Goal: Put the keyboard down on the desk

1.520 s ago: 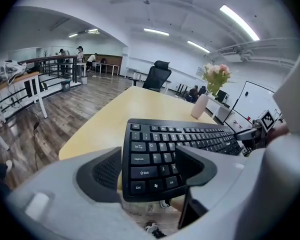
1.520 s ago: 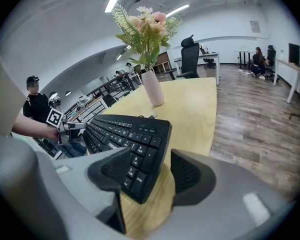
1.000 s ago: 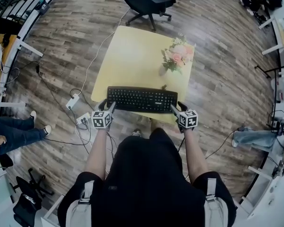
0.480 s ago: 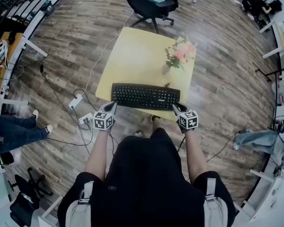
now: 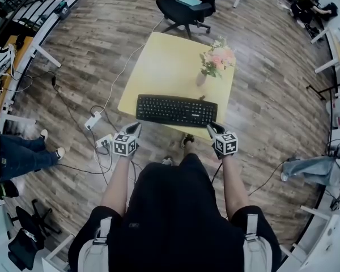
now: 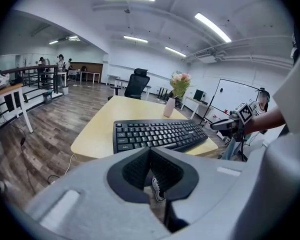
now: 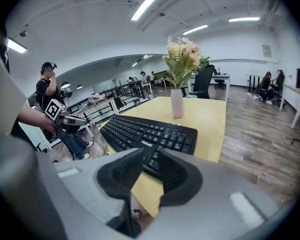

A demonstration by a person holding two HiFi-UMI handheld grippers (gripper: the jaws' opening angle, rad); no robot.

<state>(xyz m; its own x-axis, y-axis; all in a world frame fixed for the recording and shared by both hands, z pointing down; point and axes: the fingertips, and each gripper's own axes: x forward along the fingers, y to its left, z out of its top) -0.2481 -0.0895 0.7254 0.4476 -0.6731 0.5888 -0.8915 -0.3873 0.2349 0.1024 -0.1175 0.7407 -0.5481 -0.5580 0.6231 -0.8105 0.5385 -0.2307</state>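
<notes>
The left forearm (image 5: 118, 177) and right forearm (image 5: 231, 177) reach forward from the lower middle of the head view, roughly parallel. The left gripper (image 5: 134, 129) sits left of centre and the right gripper (image 5: 211, 129) right of centre, level with each other. Both grippers' jaws are pressed together, empty.

A black plastic keyboard (image 5: 177, 110) lies flat along the near edge of a square yellow wooden desk (image 5: 164, 67). Behind its right end, a white vase of pink flowers (image 5: 215, 61) stands on the desk. A black wheeled office chair (image 5: 187, 4) sits beyond the far side. The left gripper (image 5: 134, 128) and right gripper (image 5: 211, 127) hang just before the keyboard's two ends, apart from it. A white power strip (image 5: 92, 120) lies on the plank floor (image 5: 90, 44), left of the desk.
</notes>
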